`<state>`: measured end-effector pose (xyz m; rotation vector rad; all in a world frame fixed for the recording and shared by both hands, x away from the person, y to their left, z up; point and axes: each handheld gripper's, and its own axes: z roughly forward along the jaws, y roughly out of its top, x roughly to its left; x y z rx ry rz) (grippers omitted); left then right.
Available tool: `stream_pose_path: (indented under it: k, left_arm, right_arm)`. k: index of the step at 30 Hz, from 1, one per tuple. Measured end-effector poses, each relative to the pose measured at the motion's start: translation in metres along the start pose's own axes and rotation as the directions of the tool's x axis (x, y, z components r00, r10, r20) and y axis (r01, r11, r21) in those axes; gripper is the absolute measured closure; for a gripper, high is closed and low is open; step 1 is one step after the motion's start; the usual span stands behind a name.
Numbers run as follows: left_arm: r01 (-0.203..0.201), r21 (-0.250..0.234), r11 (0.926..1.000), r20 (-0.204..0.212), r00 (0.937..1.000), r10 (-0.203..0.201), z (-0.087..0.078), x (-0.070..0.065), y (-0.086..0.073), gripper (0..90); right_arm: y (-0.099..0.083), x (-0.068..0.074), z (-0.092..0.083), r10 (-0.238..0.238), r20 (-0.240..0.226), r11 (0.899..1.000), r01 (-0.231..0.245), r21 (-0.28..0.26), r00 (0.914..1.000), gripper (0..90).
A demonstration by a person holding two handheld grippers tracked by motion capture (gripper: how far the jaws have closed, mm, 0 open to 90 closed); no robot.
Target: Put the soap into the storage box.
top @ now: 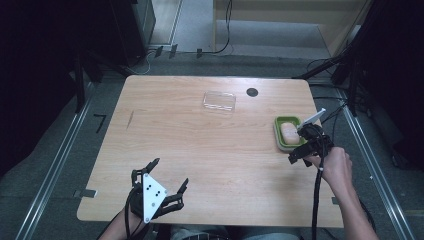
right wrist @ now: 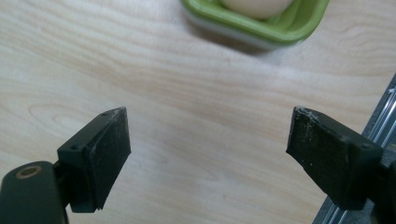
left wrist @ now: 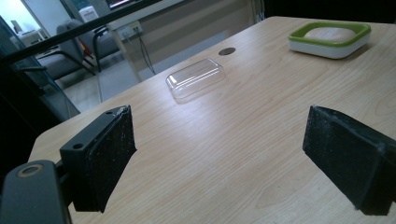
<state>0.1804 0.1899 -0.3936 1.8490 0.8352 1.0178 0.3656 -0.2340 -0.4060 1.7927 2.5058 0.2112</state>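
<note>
A green and white soap dish (top: 276, 131) holding a pale bar of soap (top: 288, 132) sits near the table's right edge; its rim (right wrist: 280, 31) fills the top of the right gripper view. A clear plastic lid (top: 219, 101) lies at the far middle of the table, seen also as the lid (left wrist: 196, 78) in the left gripper view. My right gripper (top: 306, 146) hovers beside the dish's near right corner, open, with bare wood between its jaws (right wrist: 205, 154). My left gripper (top: 169, 177) rests open near the front left edge, holding nothing (left wrist: 219, 154).
A small dark round hole (top: 252, 92) marks the table's far right. The right table edge and a metal floor rail (right wrist: 383, 135) lie just beside my right gripper. Cables and dark stands surround the table.
</note>
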Motion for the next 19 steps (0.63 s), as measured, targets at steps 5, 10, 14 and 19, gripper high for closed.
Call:
stream_pose_path:
  k: [5, 10, 14, 19]
  left_arm:
    - [0.002, 0.001, 1.0000, 0.000, 1.0000, -0.002, 0.000, 0.000, 0.000, 9.9]
    - [-0.001, 0.001, 1.0000, 0.000, 1.0000, 0.001, 0.000, 0.000, 0.000, 9.9]
    - [-0.001, -0.003, 1.0000, 0.001, 1.0000, 0.001, 0.000, 0.000, 0.000, 9.9]
    - [0.006, -0.004, 1.0000, -0.002, 1.0000, -0.006, 0.001, 0.000, 0.000, 9.9]
  right_arm:
    - [-0.016, 0.006, 0.008, -0.013, 0.000, 0.999, 0.013, 0.031, 0.9999, 13.6]
    - [-0.036, 0.013, 0.023, -0.038, -0.005, 0.997, 0.038, 0.068, 0.9993, 13.6]
    - [-0.044, 0.016, 0.031, -0.058, 0.003, 0.994, 0.057, 0.092, 0.9983, 13.6]
    - [-0.048, 0.024, 0.033, -0.103, 0.030, 0.987, 0.098, 0.126, 0.9943, 14.2]
